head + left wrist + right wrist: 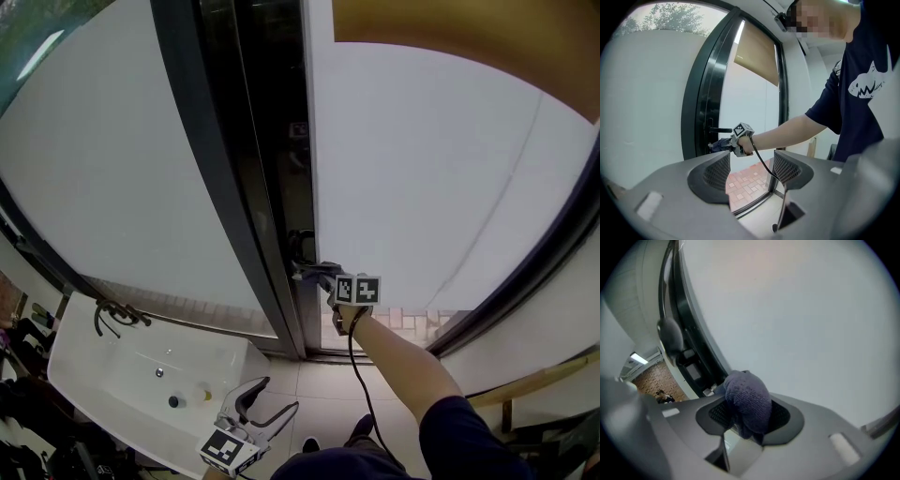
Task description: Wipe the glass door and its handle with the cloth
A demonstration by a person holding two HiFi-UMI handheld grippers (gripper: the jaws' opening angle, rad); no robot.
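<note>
The frosted glass door [441, 159] fills the upper right of the head view, and its left edge meets the dark frame [220, 187] at centre. A white basin [112, 366] sits at lower left. At bottom centre the left gripper [274, 398] hangs in free space, jaws wide apart and empty. The right gripper [311, 272], clamped on the purple cloth [746, 399], is at the door's edge just below the handle [302, 246].
</note>
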